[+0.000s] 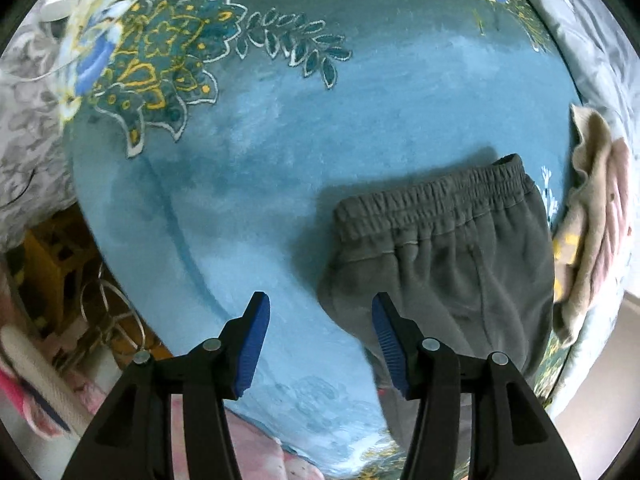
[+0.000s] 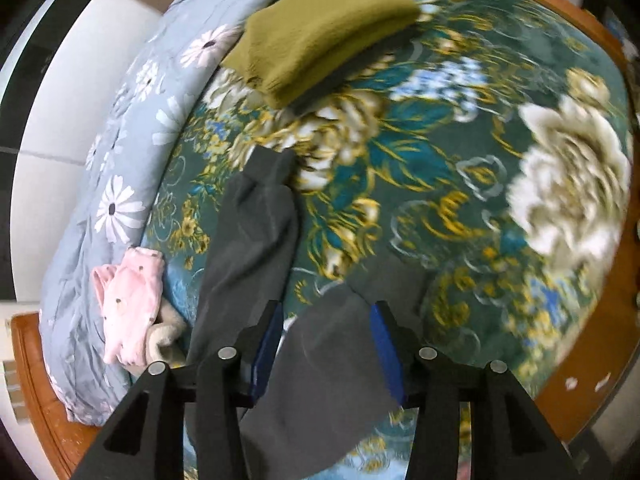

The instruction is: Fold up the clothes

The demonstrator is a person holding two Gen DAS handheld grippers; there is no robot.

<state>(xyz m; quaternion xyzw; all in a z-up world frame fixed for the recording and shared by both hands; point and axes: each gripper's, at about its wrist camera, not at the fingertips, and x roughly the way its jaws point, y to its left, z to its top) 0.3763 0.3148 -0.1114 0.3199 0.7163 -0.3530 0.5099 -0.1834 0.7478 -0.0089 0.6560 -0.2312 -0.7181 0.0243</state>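
Grey sweatpants [image 1: 448, 248] lie right of the spread left gripper [image 1: 320, 320].

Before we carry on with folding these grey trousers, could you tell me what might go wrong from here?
1. The left hand-held gripper is open beside the grey trousers, so the waistband is unheld and may drag if the leg is pulled.
2. The right hand-held gripper has grey cloth between wide fingers; it could slip out.
3. The pink garment lies close and might get caught up in the fold.
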